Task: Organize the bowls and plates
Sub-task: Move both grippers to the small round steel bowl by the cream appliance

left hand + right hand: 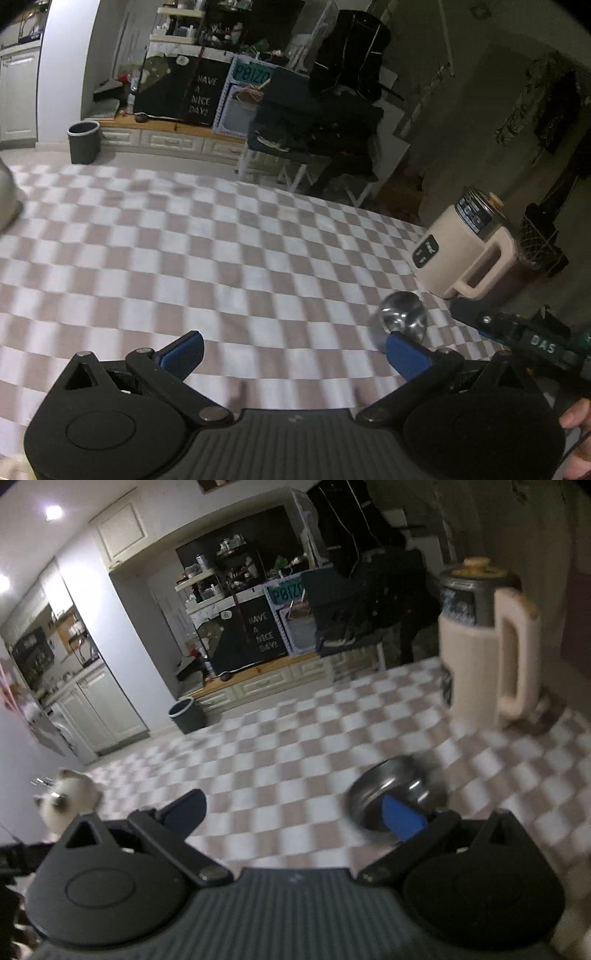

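Steel bowl (391,786) sits on the checked cloth (277,760), both grippers' jaws apart and empty

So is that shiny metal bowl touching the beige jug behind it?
Apart. The right wrist view shows a clear strip of checkered tablecloth between the metal bowl and the beige jug; the left wrist view shows a gap too.

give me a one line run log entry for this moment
left gripper: open, empty | right gripper: open, empty | steel bowl: on checkered tablecloth by right finger, not gripped | cream jug: upright behind bowl
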`<action>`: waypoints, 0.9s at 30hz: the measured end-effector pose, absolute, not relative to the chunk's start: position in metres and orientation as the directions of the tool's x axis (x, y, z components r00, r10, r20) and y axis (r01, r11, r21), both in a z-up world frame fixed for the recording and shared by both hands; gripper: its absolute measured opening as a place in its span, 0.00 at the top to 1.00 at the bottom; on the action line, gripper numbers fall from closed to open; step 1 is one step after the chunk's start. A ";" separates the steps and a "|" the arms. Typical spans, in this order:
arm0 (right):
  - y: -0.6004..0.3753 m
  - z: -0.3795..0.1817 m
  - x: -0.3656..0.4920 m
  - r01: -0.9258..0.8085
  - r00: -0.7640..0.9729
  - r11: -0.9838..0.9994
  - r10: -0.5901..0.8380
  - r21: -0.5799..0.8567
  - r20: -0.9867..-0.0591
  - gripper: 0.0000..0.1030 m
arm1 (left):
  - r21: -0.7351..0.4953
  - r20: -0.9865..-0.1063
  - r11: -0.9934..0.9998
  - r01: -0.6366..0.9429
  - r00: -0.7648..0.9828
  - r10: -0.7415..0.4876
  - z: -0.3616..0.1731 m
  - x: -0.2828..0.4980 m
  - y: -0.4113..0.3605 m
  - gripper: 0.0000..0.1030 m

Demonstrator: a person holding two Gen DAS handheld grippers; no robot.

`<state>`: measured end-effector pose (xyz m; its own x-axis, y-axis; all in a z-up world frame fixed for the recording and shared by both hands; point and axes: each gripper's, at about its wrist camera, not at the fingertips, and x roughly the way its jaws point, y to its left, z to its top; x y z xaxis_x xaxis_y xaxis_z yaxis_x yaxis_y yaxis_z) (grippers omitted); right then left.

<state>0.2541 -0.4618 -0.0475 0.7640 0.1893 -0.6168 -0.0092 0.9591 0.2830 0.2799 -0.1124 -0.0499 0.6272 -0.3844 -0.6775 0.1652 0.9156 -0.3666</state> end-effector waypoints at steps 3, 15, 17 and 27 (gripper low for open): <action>-0.495 -0.063 0.272 0.011 0.748 0.966 0.164 0.259 -0.643 0.01 | -0.395 -0.672 0.904 0.162 0.621 -0.405 -0.066 0.287 -0.144 0.00; -0.565 -0.112 0.325 0.056 0.691 0.970 0.135 0.238 -0.711 0.42 | -0.497 -0.668 0.863 0.097 0.592 -0.451 -0.114 0.329 -0.230 0.00; -0.560 -0.118 0.329 0.038 0.692 0.973 0.139 0.228 -0.708 0.50 | -0.502 -0.671 0.861 0.084 0.589 -0.449 -0.121 0.333 -0.237 0.01; -0.544 -0.138 0.359 0.029 0.701 0.973 0.144 0.230 -0.699 0.76 | -0.596 -0.704 0.803 -0.021 0.495 -0.509 -0.154 0.352 -0.243 0.26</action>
<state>0.3595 -0.5437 -0.1379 0.7006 0.1442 -0.6988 0.0287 0.9729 0.2296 0.3524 -0.2425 -0.1535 0.4948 -0.5095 -0.7040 -0.0211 0.8028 -0.5958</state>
